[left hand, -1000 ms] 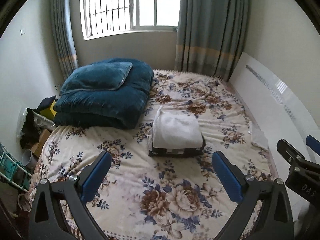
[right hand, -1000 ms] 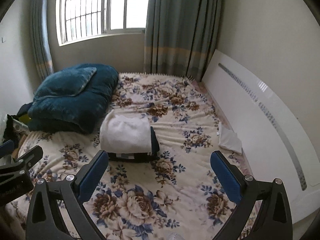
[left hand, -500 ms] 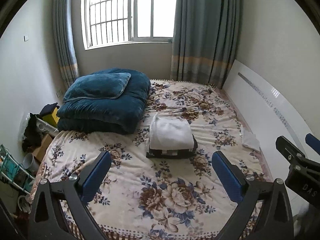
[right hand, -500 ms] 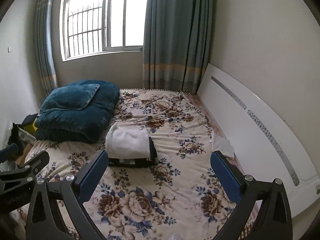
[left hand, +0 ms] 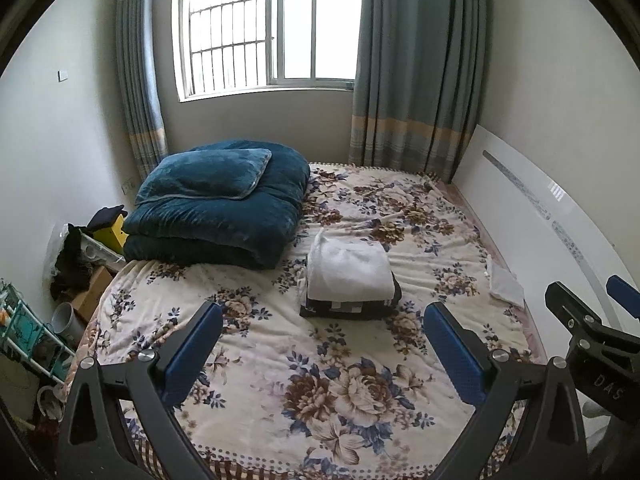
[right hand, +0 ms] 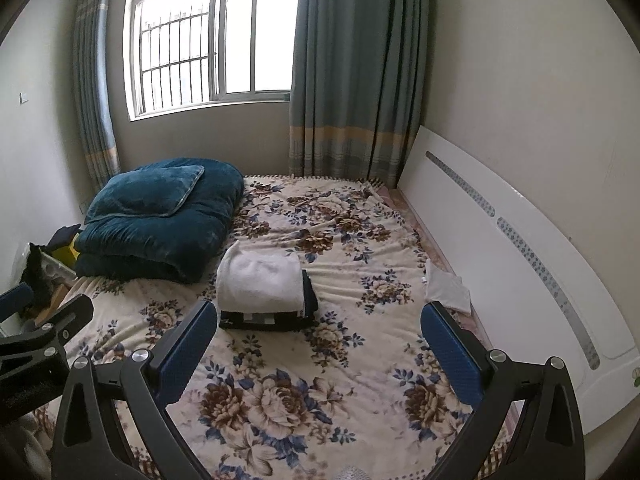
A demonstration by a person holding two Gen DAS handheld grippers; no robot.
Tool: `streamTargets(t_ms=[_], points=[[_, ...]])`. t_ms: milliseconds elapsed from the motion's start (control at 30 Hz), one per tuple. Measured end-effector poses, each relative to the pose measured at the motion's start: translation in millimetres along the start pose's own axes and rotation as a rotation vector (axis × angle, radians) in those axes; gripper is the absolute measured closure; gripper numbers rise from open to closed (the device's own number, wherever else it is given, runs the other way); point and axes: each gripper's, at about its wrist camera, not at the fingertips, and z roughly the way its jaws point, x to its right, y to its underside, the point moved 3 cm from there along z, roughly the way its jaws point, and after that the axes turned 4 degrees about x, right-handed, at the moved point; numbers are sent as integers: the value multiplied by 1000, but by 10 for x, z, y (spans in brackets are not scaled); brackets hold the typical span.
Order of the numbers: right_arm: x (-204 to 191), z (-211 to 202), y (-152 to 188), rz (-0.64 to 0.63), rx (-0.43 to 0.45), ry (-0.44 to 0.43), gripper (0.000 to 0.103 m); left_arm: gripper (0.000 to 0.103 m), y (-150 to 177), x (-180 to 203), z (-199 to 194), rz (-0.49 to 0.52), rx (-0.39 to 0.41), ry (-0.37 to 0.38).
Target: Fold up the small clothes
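Note:
A stack of folded clothes (left hand: 350,280) (right hand: 262,286) lies mid-bed, a white piece on top of dark striped ones. A small white cloth (left hand: 505,284) (right hand: 446,286) lies near the bed's right edge by the white headboard. My left gripper (left hand: 322,354) is open and empty, held well back above the foot of the bed. My right gripper (right hand: 320,350) is open and empty too, beside the left one. Each gripper's side shows at the edge of the other's view. Neither touches any cloth.
A floral sheet covers the bed (left hand: 360,392). A folded teal quilt with a pillow (left hand: 220,204) (right hand: 160,216) fills the far left corner. The white headboard (right hand: 520,264) runs along the right. Boxes, a rack and clutter (left hand: 60,300) stand on the floor at left.
Both grippers have pulled back and risen away from the bed, so the folded stack looks smaller and more of the window and curtains shows. Both stayed open.

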Motion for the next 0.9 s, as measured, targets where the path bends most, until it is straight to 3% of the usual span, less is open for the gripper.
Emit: streamTargets(t_ms=[900], points=[[-57, 134, -68, -15, -1, -51, 0, 0, -41, -75, -14, -18, 13, -28]])
